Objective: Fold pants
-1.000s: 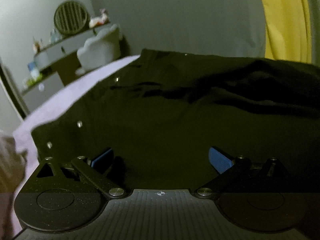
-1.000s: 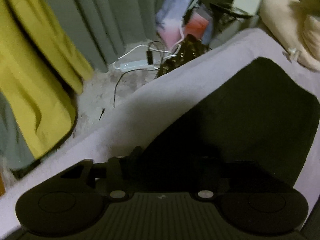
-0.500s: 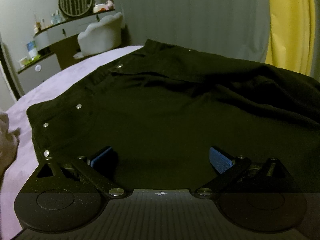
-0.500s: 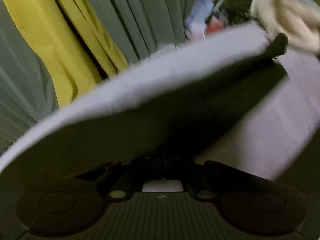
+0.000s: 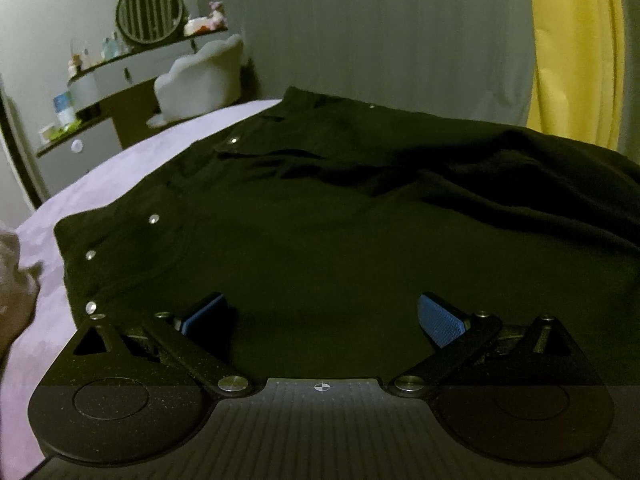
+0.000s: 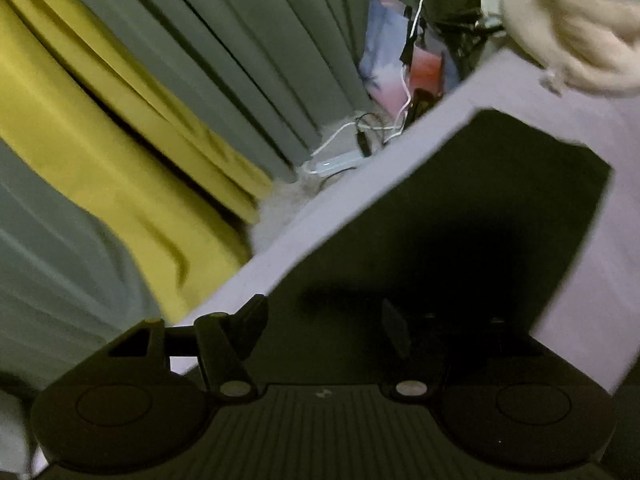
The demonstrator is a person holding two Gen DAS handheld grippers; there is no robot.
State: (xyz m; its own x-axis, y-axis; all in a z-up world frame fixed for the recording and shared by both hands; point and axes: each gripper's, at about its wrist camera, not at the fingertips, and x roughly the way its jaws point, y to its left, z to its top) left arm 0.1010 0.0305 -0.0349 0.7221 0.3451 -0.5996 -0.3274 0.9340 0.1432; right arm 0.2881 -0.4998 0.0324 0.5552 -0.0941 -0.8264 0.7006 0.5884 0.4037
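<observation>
Black pants point(image 5: 320, 208) with metal snaps along one edge lie spread on a lilac bed sheet point(image 5: 112, 176). My left gripper point(image 5: 322, 316) is open and empty, low over the near part of the pants, blue pads wide apart. In the right wrist view a flat black pant leg point(image 6: 460, 220) lies on the sheet point(image 6: 580, 280), its end square toward a pink bundle. My right gripper point(image 6: 324, 320) is open just above this leg, near the bed's edge, holding nothing.
A dresser with a round mirror point(image 5: 150, 16) and a white chair point(image 5: 200, 76) stand beyond the bed. Grey and yellow curtains point(image 6: 120, 140) hang beside it. A power strip with cables point(image 6: 340, 160) and bags lie on the floor. A pink bundle point(image 6: 568, 20) lies on the bed.
My right gripper was shut on the pant leg half a second ago; now it is open and the leg lies flat. The left gripper shifted only slightly and stayed open.
</observation>
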